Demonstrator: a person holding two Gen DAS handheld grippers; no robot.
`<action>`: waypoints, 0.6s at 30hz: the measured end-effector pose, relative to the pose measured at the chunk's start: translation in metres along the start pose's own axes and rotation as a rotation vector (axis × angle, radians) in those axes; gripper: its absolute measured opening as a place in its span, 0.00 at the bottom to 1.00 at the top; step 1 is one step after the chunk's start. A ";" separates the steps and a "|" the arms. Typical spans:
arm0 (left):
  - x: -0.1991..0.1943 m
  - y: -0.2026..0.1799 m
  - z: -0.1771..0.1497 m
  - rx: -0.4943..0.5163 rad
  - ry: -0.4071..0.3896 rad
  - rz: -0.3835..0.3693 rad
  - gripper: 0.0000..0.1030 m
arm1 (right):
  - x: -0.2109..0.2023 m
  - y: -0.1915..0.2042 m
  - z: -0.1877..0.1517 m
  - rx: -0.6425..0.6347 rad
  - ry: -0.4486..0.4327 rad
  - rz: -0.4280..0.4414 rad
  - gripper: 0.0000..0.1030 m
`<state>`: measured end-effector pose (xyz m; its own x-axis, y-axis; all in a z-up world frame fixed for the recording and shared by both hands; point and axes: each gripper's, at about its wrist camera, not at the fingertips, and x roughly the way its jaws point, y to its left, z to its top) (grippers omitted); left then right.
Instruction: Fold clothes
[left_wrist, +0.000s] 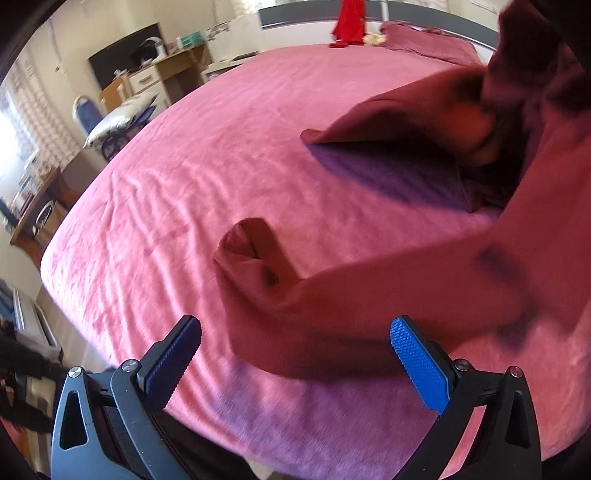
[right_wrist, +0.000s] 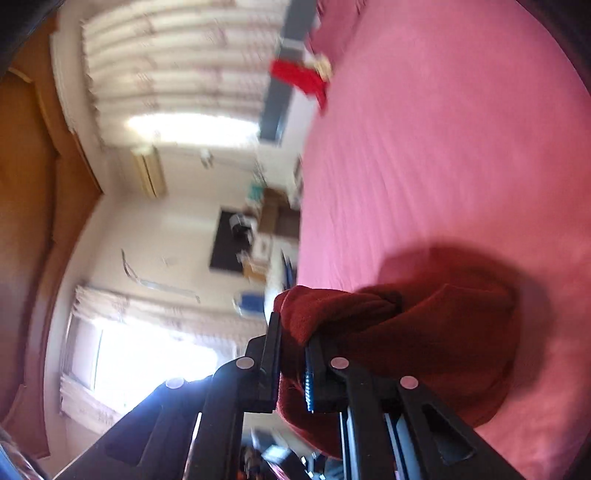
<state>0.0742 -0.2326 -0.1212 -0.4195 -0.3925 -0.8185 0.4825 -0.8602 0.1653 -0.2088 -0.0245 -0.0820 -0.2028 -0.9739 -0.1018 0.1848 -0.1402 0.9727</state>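
The right gripper (right_wrist: 293, 339) is clamping a bunched edge of a dark red garment (left_wrist: 424, 302), its jaws nearly together with a thick wad of cloth between them, while the left gripper (left_wrist: 295, 354) is hovering with its jaws standing wide and nothing between them, just above the sleeve (left_wrist: 251, 251) that is lying on the pink bedspread (left_wrist: 221, 147). The garment is sprawling across the near right side of the bed, part of it lifted and draping, the sleeve's open cuff curling toward the middle. The likely trouble, as I judge it, is the grip: the right jaws are pinching a lumpy fold rather than one clean edge, so layers may be slipping out or dragging unevenly, leaving a crooked fold. The plush bedspread may also be catching the fabric and rucking it. The garment looks soft, fleecy and limp; the bedspread is velvety with shallow ripples; the blue pads (left_wrist: 417, 362) are finely ribbed. A red cloth (left_wrist: 349, 22) is hanging at the far end.
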 end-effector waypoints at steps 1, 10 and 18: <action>0.005 -0.008 0.003 0.027 -0.007 -0.001 1.00 | -0.013 0.001 0.009 -0.002 -0.030 -0.025 0.09; 0.034 -0.078 0.016 0.298 -0.097 0.046 1.00 | -0.078 -0.075 0.007 0.038 -0.178 -0.693 0.33; 0.020 -0.110 0.040 0.381 -0.214 -0.013 1.00 | -0.076 -0.084 -0.061 -0.142 0.078 -0.795 0.43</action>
<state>-0.0180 -0.1593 -0.1340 -0.5928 -0.4052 -0.6960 0.1746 -0.9083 0.3801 -0.1501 0.0508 -0.1692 -0.2582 -0.5826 -0.7706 0.1347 -0.8116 0.5685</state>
